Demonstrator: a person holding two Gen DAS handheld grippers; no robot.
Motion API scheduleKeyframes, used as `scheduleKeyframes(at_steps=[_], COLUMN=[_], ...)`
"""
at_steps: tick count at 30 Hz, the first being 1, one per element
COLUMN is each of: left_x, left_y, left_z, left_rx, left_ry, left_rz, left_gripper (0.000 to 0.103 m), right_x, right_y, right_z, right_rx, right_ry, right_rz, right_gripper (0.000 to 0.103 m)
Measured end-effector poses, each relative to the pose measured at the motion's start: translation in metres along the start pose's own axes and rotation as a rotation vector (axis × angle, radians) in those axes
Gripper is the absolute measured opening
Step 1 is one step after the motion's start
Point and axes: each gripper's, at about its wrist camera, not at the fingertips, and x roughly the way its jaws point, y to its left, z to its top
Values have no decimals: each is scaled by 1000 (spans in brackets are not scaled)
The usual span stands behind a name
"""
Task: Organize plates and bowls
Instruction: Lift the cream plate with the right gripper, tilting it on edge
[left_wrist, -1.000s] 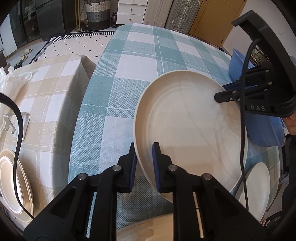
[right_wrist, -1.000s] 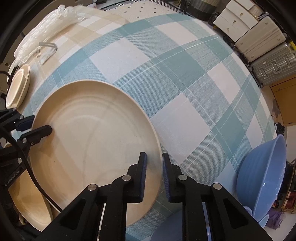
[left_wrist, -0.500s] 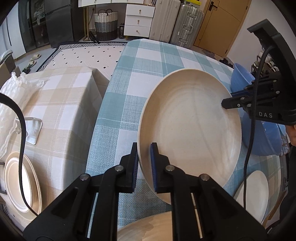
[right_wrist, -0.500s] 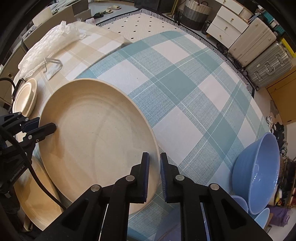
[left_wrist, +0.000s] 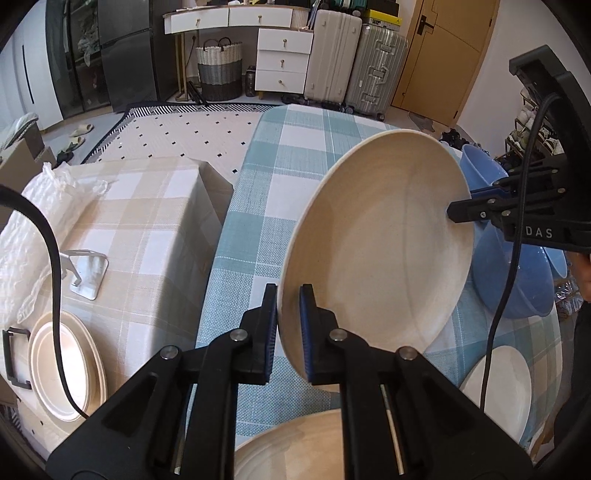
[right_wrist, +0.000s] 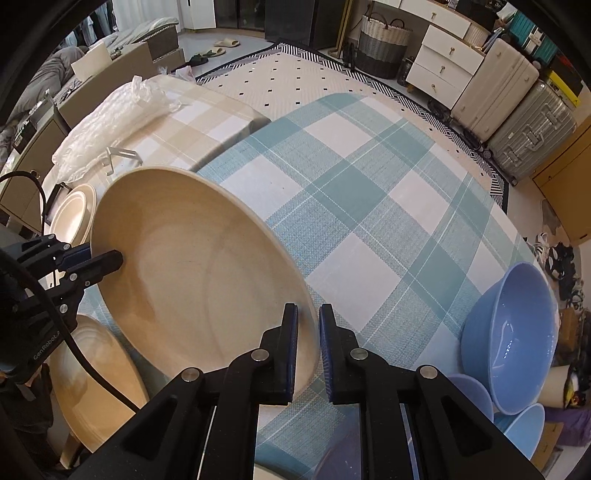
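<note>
Left gripper (left_wrist: 287, 328) clenched on near rim of big cream plate (left_wrist: 380, 251), plate lifted tilted over the teal-check table (left_wrist: 258, 206), right gripper (right_wrist: 307, 347) clenched on opposite rim, 2 grips likely share its weight, blue bowls (right_wrist: 513, 332) wait at far right.

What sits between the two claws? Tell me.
The large cream plate spans the gap, its rim pinched by the left claw and right claw; both wrist views show it.

"DAS" stands on the right gripper (left_wrist: 458, 206); "GenRobot" on the left gripper (right_wrist: 107, 260)
</note>
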Motion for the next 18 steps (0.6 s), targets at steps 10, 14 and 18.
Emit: scheduleKeyframes(at_steps=[10, 14, 18], left_x=[-42, -59, -76], left_y=[-13, -19, -26], left_z=[5, 6, 5], left_rx=[15, 24, 38], left_ry=[-59, -85, -103], left_rz=[20, 21, 24], left_gripper=[5, 5, 6], right_x=[-47, -63, -77], right_y=[-1, 0, 0], right_z=[-8, -14, -21], right_rx=[19, 21, 22], right_ry=[-89, -113, -136], right_rz=[7, 5, 7], right_gripper=[12, 12, 12])
